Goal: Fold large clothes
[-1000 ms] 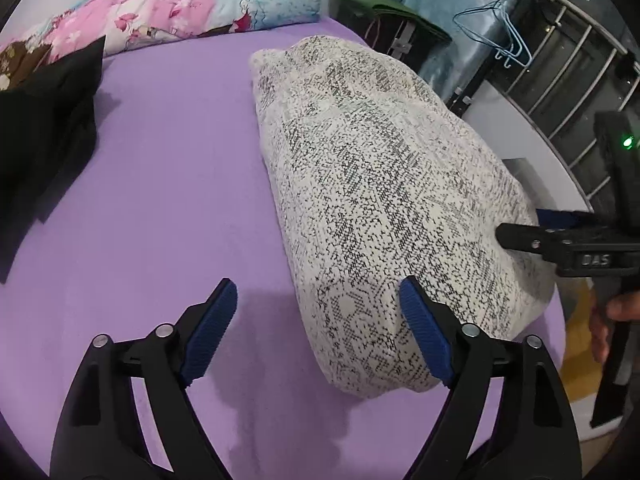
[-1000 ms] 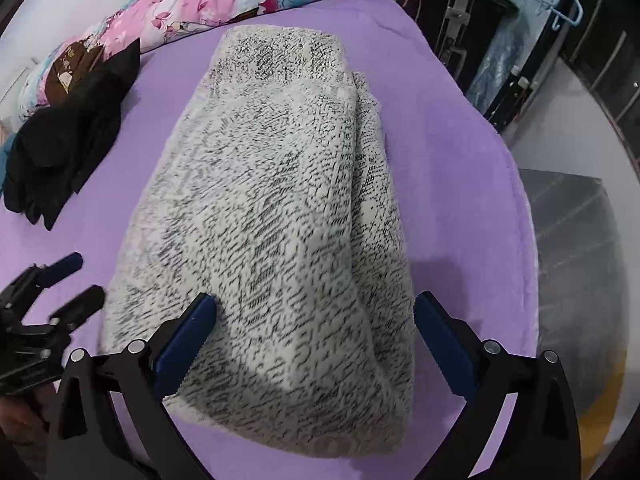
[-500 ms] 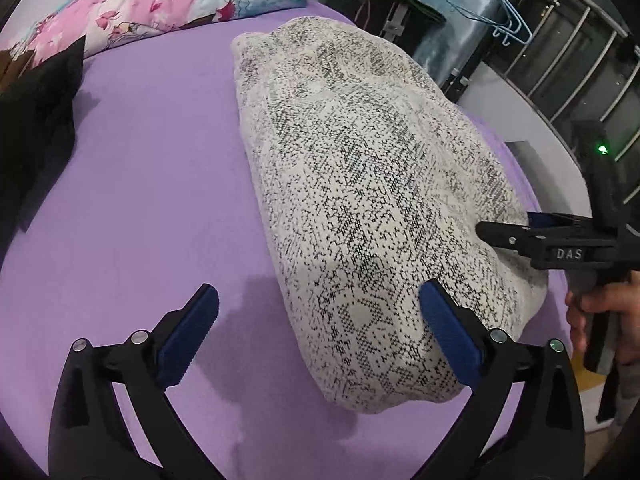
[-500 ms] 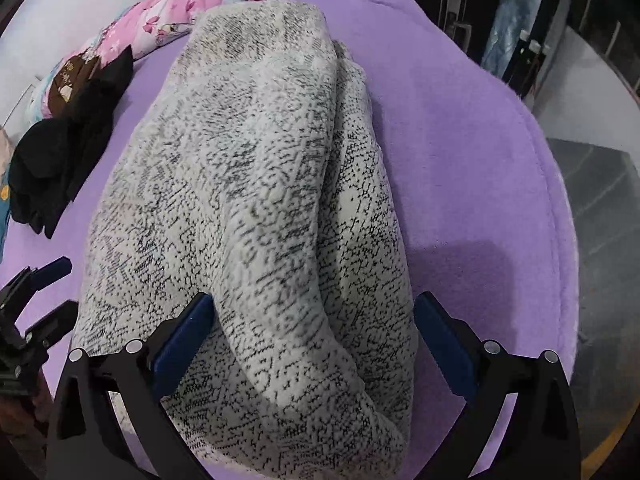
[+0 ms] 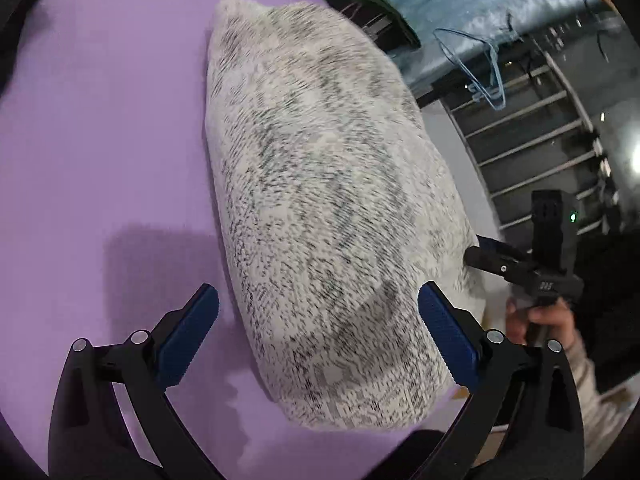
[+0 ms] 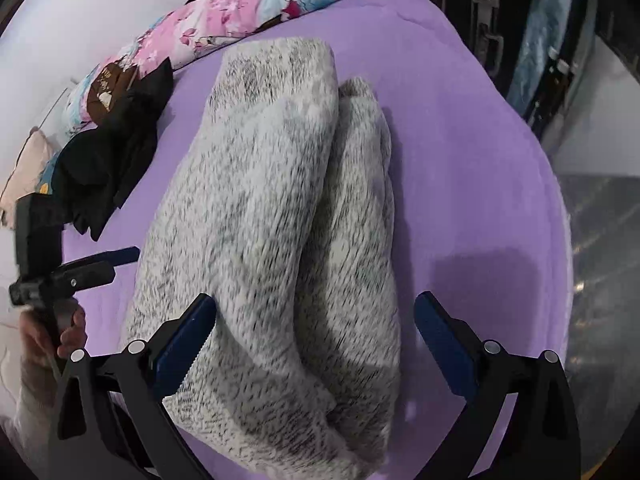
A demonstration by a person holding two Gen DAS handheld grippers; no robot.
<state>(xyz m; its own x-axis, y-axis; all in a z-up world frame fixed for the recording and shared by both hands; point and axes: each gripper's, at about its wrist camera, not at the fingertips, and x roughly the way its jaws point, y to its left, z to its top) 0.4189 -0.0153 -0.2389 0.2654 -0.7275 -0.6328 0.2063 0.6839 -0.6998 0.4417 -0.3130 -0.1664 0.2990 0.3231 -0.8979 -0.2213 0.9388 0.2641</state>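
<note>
Two grippers hang over one folded sweater (image 5: 320,208), a speckled white-and-grey knit lying lengthwise on the purple sheet (image 5: 100,140). The left gripper (image 5: 318,334) has its fingers spread wide above the sweater's near end, blue pads (image 5: 444,336) clear of the knit, nothing pinched. The right gripper (image 6: 314,340) is likewise spread wide over the same end, its fingers straddling two rolled folds without squeezing them. Left of the sweater, in the right wrist view, lies black clothing (image 6: 108,160); beyond the sweater's far end sits a floral pillow (image 6: 224,20). A blue hanger (image 5: 480,68) hangs off to the sweater's right.
</note>
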